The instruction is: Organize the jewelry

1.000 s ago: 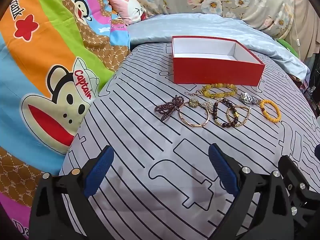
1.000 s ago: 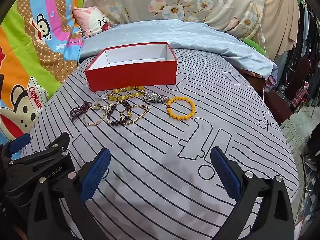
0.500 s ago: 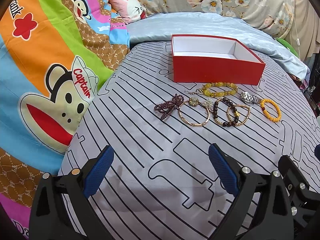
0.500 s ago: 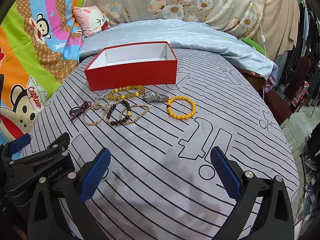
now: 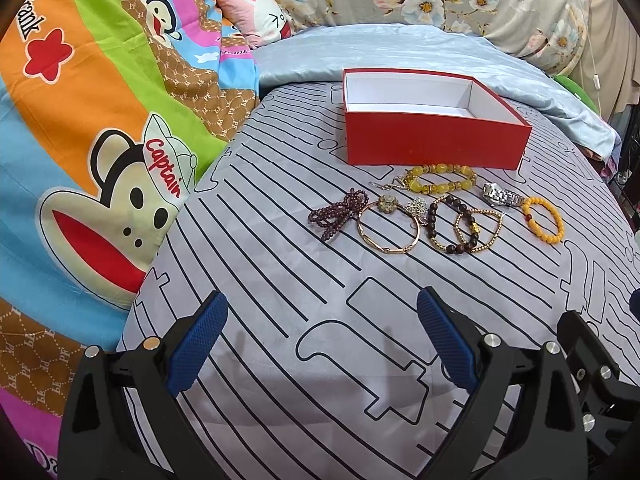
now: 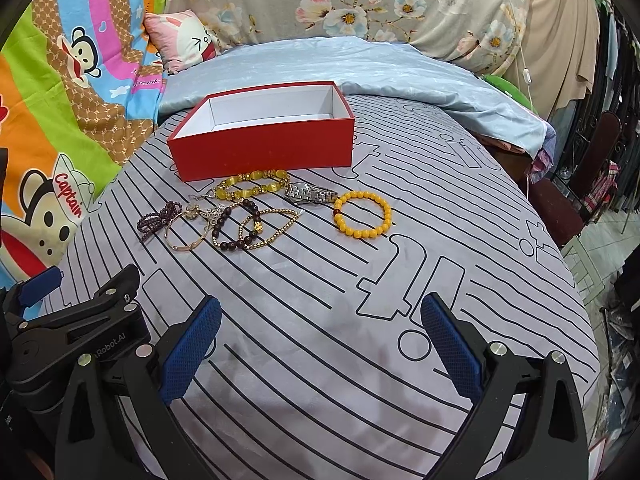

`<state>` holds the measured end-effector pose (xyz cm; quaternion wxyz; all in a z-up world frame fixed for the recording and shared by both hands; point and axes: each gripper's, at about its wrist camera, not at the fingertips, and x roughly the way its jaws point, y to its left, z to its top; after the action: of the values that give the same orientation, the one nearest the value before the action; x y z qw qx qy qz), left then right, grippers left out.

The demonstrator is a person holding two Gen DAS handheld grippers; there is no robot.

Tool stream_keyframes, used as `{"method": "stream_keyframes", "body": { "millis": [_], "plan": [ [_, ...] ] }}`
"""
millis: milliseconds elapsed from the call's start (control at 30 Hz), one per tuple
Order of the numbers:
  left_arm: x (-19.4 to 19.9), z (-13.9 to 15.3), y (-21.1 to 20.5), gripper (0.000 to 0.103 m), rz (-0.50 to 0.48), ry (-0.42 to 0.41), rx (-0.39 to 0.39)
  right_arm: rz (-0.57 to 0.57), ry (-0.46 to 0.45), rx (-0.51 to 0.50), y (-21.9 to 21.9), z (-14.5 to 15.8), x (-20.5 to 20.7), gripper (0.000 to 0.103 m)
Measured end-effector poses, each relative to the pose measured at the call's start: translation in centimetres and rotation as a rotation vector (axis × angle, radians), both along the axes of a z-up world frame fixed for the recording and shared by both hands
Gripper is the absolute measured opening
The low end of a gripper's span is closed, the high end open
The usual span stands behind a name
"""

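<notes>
An open red box (image 5: 436,142) (image 6: 264,148) with a white, empty inside stands on the grey striped bedsheet. In front of it lies a row of jewelry: a dark purple bead strand (image 5: 338,214) (image 6: 156,222), a thin gold bangle (image 5: 388,228) (image 6: 186,232), a yellow stone bracelet (image 5: 442,180) (image 6: 252,184), a dark bead bracelet (image 5: 448,228) (image 6: 232,232), a small gold bead bracelet (image 5: 480,228) (image 6: 270,226), a silver watch (image 5: 502,197) (image 6: 312,195) and an orange bead bracelet (image 5: 544,220) (image 6: 362,214). My left gripper (image 5: 320,344) and right gripper (image 6: 320,344) hover open, short of the jewelry, holding nothing.
A bright cartoon-monkey quilt (image 5: 80,160) lies along the left. A pale blue cover (image 6: 360,68), a pink cushion (image 6: 184,40) and a floral cover (image 6: 360,0) sit behind the box. The bed drops off at the right toward a chair (image 6: 592,184) and clutter.
Both views shift only slightly; the jewelry and box keep their places and both grippers stay open.
</notes>
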<state>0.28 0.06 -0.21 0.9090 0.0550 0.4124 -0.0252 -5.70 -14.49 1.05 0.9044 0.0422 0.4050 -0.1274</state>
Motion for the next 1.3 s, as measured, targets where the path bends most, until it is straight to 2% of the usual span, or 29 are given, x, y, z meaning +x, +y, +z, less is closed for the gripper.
{"method": "stream_keyframes", "body": {
  "millis": [667,867,900,1200,1300],
  "plan": [
    [0.1,-0.6,-0.1,0.093,-0.001,0.005,-0.015,-0.005,0.007,0.012,-0.2,-0.7,0.3,0.098],
    [0.7,-1.3,0.1,0.093,-0.009,0.025,-0.079,-0.006,0.019,0.032,-0.6,-1.6,0.7,0.098],
    [0.8,-1.4,0.1,0.093,-0.011,0.037,-0.112,-0.008,0.025,0.031,-0.6,-1.8,0.9,0.098],
    [5.7,-2.3,3.0,0.093,0.031,0.045,-0.162,-0.034,0.035,0.054,-2.6,-2.4,2.1,0.098],
    [7.1,-2.3,3.2,0.088,0.025,0.026,-0.178,-0.038,0.034,0.059,-3.2,-2.3,2.6,0.098]
  ]
}}
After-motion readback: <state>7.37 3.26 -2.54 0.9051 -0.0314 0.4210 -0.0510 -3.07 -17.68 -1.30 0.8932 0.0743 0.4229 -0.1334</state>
